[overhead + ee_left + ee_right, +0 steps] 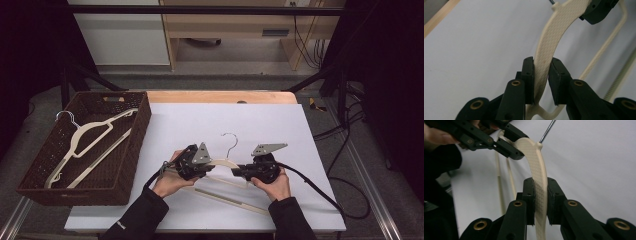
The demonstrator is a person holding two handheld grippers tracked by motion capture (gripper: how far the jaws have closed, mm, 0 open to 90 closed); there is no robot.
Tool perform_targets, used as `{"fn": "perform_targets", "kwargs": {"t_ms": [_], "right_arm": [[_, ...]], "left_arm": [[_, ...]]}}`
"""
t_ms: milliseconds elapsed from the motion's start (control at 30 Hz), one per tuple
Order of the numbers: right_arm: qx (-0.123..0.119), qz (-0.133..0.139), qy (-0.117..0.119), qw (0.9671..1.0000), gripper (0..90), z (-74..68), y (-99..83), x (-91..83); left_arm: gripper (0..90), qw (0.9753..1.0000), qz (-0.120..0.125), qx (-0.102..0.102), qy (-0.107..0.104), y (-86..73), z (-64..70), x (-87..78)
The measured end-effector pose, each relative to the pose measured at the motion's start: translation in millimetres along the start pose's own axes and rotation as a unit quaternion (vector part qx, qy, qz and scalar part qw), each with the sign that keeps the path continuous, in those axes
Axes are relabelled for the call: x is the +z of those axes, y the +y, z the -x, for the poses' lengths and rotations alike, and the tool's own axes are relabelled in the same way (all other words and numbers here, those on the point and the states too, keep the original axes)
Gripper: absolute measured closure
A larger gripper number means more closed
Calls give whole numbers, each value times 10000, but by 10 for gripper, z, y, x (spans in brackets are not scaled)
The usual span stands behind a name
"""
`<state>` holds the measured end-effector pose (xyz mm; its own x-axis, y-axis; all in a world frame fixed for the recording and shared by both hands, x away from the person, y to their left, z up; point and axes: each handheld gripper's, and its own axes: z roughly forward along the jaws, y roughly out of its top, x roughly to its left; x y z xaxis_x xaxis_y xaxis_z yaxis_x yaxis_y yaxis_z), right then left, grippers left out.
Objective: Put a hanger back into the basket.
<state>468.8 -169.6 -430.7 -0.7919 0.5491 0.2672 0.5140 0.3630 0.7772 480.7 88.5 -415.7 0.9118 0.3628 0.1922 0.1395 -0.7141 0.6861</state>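
White sheet [210, 125] covers a wooden table [220, 96]; dark floor, pale cabinets & cables behind. Brown wicker basket [142, 125] sits at the table's left edge w/ two cream hangers [90, 131] lying inside.

A third cream hanger [222, 164] is near the front-middle of the sheet, metal hook [231, 140] pointing away from the person, its bottom bar running toward the front right.

Left gripper [192, 162] is on the hanger's left shoulder. In the left gripper view the pads [527, 75] sit either side of the textured arm [544, 67]: left pad touching, right pad w/ a thin gap, so it's around the arm but not fully pressed.

Right gripper [247, 171] is on the right shoulder, just past the hook. Right gripper view: both pads [529, 195] pressed tight against the arm [539, 192], pinching it. The left gripper [506, 143] shows farther off there, at the hanger's neck.

Person's hands [170, 182] wrap both tools; dark sleeves [137, 217] come in from the bottom edge.
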Motion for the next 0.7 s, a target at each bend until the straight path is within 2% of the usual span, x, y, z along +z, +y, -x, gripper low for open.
{"fn": "perform_targets", "kwargs": {"t_ms": [33,100,133,200,267,333,400,533,633,700], "right_arm": [[-17,15,96,10000,811,-12,5,-20],[-55,84,224,9997,829,-36,17,-68],[-43,158,339,9993,844,-48,24,-100],[-80,283,538,9981,868,-79,52,-168],[-332,247,327,9986,871,-142,94,-214],[-369,268,384,9982,871,-190,138,-242],[-446,337,548,9969,872,-224,183,-260],[-664,290,653,9952,872,-316,287,-249],[-784,203,766,9938,872,-366,333,-212],[-825,171,797,9933,872,-390,342,-192]], "left_arm": [[718,9999,61,-103,-40,-5,-1,-32],[600,9998,80,-157,-111,-14,-24,-133],[562,9993,192,-289,-161,-22,-27,-184],[457,9978,438,-478,-121,-38,-49,-306],[420,9959,603,-652,-173,-51,-85,-431],[344,9946,716,-746,-69,-60,-113,-539],[334,9931,846,-811,-38,-68,-129,-607],[327,9946,799,-641,-159,-46,-122,-655],[390,9956,686,-564,-296,-17,-89,-636],[478,9959,605,-509,-442,-11,-81,-613]]}}
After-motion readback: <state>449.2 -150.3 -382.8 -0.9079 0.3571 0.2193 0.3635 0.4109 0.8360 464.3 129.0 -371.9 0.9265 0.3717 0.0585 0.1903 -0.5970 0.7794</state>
